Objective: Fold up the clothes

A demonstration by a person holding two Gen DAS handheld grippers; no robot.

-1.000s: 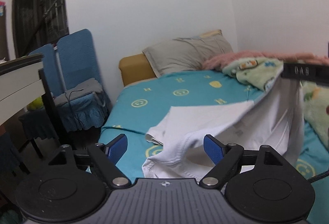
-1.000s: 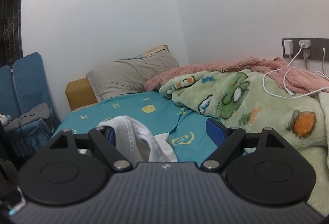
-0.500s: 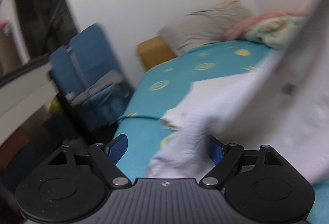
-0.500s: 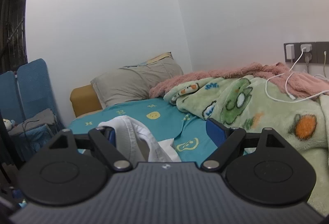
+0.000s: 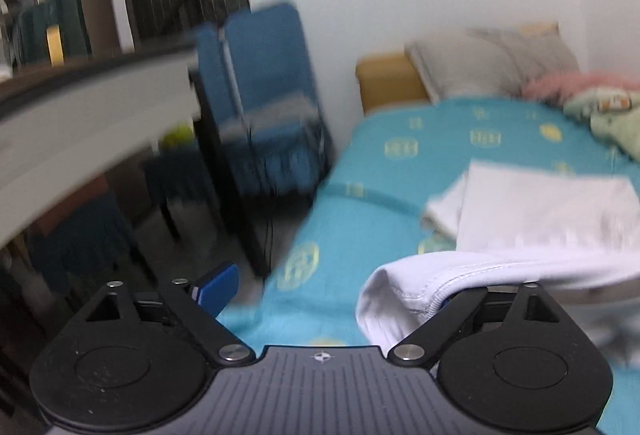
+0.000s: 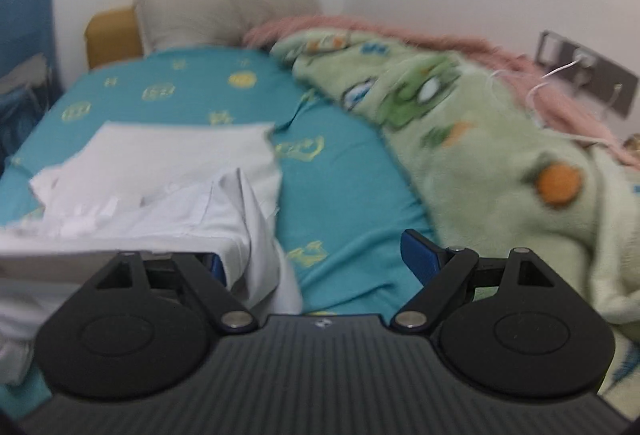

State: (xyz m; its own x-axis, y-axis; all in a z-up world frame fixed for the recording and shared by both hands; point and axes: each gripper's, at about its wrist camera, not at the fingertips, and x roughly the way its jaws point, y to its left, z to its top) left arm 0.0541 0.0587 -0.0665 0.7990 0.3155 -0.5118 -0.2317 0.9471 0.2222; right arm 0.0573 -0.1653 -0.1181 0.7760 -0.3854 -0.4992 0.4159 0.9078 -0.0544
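We're looking at a lived-in bedroom in somebody's home here. A bed [image 6: 344, 171] with a teal sheet printed in yellow smiley patterns is taking up most of the room, with a grey pillow [image 6: 224, 15] leaning against a mustard headboard [image 6: 110, 35]. A green cartoon fleece blanket [image 6: 480, 131] and a pink fuzzy one [image 6: 400, 29] are piling up along the wall side. White charger cables [image 6: 552, 87] are hanging from a wall socket strip [image 6: 600, 79]. Blue folding chairs [image 5: 264, 83] are standing beside the bed, next to a desk edge [image 5: 92, 123], and cluttered shelves [image 5: 52, 15] are showing blurry behind.
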